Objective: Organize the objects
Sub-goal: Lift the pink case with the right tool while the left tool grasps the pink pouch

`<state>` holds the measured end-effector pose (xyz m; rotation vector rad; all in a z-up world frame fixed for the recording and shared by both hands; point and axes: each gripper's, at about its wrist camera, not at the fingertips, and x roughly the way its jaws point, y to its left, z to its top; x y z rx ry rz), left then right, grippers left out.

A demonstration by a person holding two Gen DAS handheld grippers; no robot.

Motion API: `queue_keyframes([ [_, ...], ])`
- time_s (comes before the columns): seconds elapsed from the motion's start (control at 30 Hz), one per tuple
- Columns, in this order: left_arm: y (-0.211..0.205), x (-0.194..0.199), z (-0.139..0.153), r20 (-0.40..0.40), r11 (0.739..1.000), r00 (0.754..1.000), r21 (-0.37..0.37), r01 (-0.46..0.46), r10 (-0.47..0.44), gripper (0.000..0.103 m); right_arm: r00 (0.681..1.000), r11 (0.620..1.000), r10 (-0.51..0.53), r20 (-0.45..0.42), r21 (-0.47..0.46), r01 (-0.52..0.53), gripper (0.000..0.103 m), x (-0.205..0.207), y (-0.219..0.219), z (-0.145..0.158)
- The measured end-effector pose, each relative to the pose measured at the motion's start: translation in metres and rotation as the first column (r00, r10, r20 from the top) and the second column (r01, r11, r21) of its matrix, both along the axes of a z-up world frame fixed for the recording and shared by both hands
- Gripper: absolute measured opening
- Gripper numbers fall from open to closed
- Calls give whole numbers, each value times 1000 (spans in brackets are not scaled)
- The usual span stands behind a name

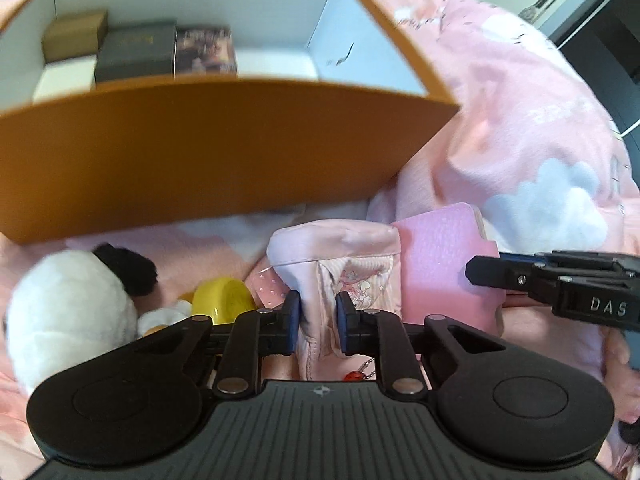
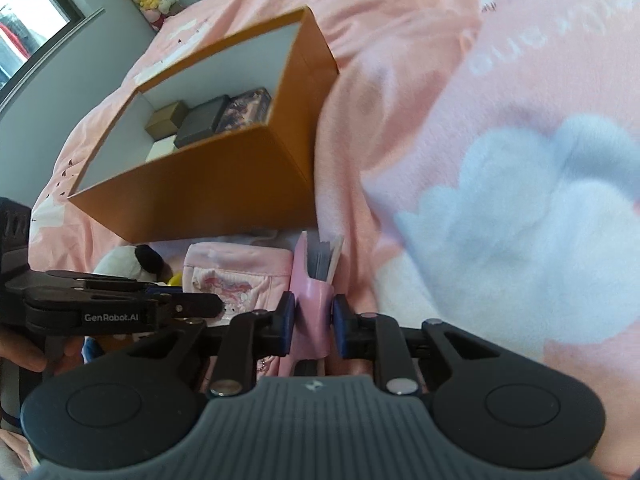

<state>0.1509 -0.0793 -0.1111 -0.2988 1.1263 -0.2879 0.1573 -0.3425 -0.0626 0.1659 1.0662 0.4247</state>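
One orange box (image 1: 224,148) upper left, four small boxes (image 1: 136,54) inside. Left gripper (image 1: 318,314) pinching pink pouch (image 1: 332,252); right gripper (image 2: 313,318) clamping pink wallet (image 2: 314,308). One panda plush (image 1: 72,308), partly hidden, blurred.

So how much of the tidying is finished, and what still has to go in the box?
Done: three small boxes already sit inside the orange box. In hand: the left gripper is shut on the pink pouch, and the right gripper is shut on the pink wallet. Left: the panda plush and the yellow cup lie on the blanket.
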Motion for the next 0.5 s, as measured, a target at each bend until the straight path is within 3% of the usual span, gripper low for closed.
queue_keyframes([
  [0.23, 10, -5, 42, 138, 999, 990, -17, -30, 32, 20, 996, 998, 38, 86, -48, -34, 21, -11, 7, 34],
  [0.5, 39, -12, 87, 277, 989, 953, -118, -91, 121, 20, 969, 994, 84, 231, -87, -65, 21, -12, 33, 89],
])
